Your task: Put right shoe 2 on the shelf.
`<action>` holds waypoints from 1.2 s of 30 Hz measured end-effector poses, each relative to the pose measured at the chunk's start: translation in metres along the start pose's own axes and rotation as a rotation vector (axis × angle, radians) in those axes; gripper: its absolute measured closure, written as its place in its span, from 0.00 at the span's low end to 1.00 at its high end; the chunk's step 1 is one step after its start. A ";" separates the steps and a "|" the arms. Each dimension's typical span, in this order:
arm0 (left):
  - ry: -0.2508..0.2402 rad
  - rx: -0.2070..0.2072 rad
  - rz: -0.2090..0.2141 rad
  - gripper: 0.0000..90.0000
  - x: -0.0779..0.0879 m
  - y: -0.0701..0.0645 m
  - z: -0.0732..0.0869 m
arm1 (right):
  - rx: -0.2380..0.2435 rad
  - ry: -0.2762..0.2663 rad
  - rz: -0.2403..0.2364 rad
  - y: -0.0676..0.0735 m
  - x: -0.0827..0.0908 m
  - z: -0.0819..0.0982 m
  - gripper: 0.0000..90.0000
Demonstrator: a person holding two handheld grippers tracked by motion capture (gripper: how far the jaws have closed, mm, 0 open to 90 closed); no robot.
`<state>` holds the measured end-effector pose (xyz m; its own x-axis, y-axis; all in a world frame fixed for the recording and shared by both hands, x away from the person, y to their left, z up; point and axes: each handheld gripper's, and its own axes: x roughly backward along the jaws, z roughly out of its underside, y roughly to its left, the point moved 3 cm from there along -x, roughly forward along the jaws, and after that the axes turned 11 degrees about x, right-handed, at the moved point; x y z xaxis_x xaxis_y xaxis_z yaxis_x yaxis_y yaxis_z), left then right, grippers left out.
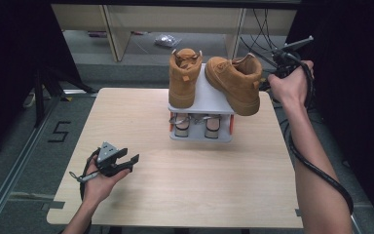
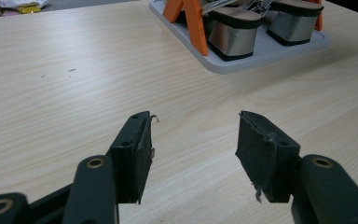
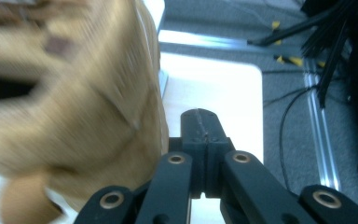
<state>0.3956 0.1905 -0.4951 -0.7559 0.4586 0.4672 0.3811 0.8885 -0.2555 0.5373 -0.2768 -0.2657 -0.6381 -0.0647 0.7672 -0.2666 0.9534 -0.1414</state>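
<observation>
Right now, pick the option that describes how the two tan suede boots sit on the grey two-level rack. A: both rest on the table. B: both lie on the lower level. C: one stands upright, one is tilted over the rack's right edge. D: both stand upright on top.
C: the left boot stands upright on the rack, while the right boot tilts over its right edge.

The right hand-held gripper (image 3: pixel 199 126) rises from the bottom edge, its 2 black jaws pressed flat together with nothing between them. Just to their left, a tan suede boot (image 3: pixel 74 107), blurred, spreads across the left half of the frame; its side lies against the left jaw's outer face, though whether they touch is unclear. Behind the jaws the pale surface (image 3: pixel 219 88) ends at a rounded corner. Beyond it lies grey floor with a metal rail (image 3: pixel 321 140) and black cables (image 3: pixel 284 126).
</observation>
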 end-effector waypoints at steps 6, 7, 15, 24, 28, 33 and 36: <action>-0.002 0.001 0.010 0.49 -0.001 0.000 0.001 | 0.011 0.061 -0.030 0.000 -0.019 0.029 1.00; -0.001 0.001 0.004 0.49 0.000 0.000 0.001 | 0.021 0.069 -0.038 0.001 -0.023 0.035 1.00; 0.002 0.003 0.005 0.49 -0.001 -0.001 0.002 | 0.010 0.121 -0.069 0.011 -0.036 0.064 1.00; 0.003 0.004 0.006 0.49 -0.001 -0.001 0.002 | 0.032 0.125 -0.092 0.023 -0.042 0.078 1.00; 0.002 0.004 0.006 0.49 -0.001 -0.001 0.002 | -0.018 0.138 -0.096 0.030 -0.042 0.077 1.00; 0.003 0.006 0.004 0.49 -0.001 0.000 0.002 | 0.034 0.120 -0.097 0.029 -0.043 0.076 1.00; 0.007 0.003 0.005 0.49 -0.001 -0.001 0.003 | 0.023 0.111 -0.100 0.029 -0.043 0.077 1.00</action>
<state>0.3949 0.1893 -0.4979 -0.7502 0.4630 0.4720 0.3830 0.8862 -0.2605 0.5014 -0.2694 -0.3510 -0.5240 -0.1247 0.8426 -0.3424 0.9366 -0.0743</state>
